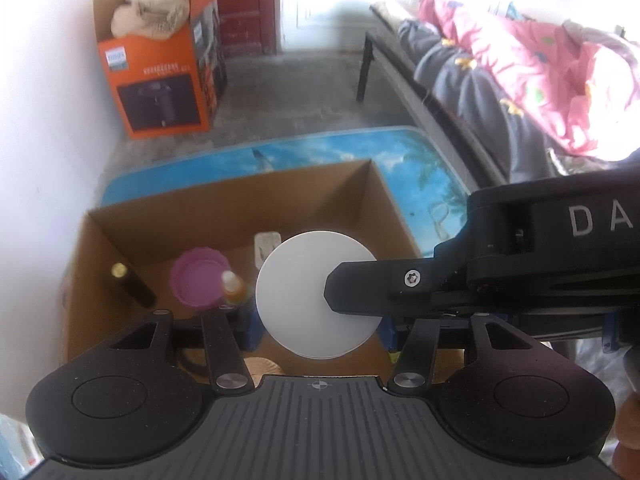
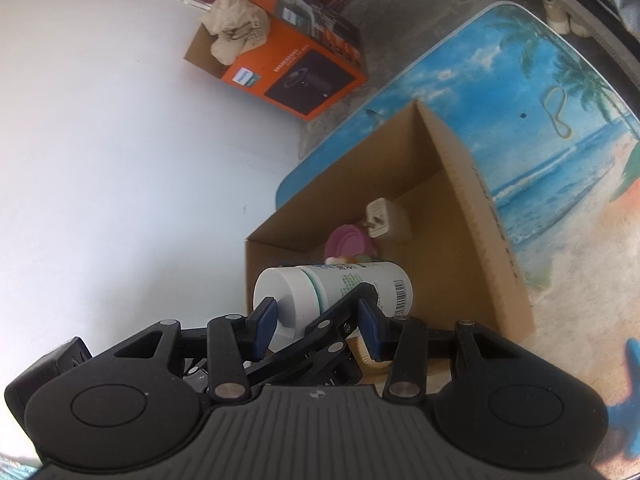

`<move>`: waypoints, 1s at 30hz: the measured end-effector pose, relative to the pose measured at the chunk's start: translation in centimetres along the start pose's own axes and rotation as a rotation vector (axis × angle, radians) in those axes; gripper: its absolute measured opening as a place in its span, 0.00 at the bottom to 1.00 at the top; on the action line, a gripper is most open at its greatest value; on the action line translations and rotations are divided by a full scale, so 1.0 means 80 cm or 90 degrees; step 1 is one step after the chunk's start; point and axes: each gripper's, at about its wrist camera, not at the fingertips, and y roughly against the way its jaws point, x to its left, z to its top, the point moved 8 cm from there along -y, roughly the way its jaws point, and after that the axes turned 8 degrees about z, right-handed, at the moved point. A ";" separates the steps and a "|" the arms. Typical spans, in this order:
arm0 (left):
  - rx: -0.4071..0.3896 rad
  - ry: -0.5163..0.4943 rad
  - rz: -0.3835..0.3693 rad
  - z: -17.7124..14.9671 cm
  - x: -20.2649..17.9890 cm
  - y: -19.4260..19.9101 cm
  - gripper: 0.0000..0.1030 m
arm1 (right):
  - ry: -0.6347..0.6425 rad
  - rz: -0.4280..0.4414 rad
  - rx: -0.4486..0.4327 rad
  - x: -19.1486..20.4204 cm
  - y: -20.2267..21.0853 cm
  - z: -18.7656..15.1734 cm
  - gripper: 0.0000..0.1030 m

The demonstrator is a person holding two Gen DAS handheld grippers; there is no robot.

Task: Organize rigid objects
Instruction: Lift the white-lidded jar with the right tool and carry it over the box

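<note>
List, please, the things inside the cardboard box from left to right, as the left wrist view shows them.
Dark bottle with a gold cap → purple lid → small amber bottle → white bottle, seen from its round end, with the right hand-held gripper on it.

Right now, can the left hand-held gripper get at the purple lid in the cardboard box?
Probably not: the left hand-held gripper has a white bottle between its fingers, seemingly gripped, and the right hand-held gripper crosses in front. The purple lid lies just beyond.
</note>
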 end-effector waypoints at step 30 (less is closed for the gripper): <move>0.075 0.004 -0.020 -0.022 -0.012 -0.058 0.75 | -0.007 -0.075 0.058 -0.067 -0.030 0.022 0.50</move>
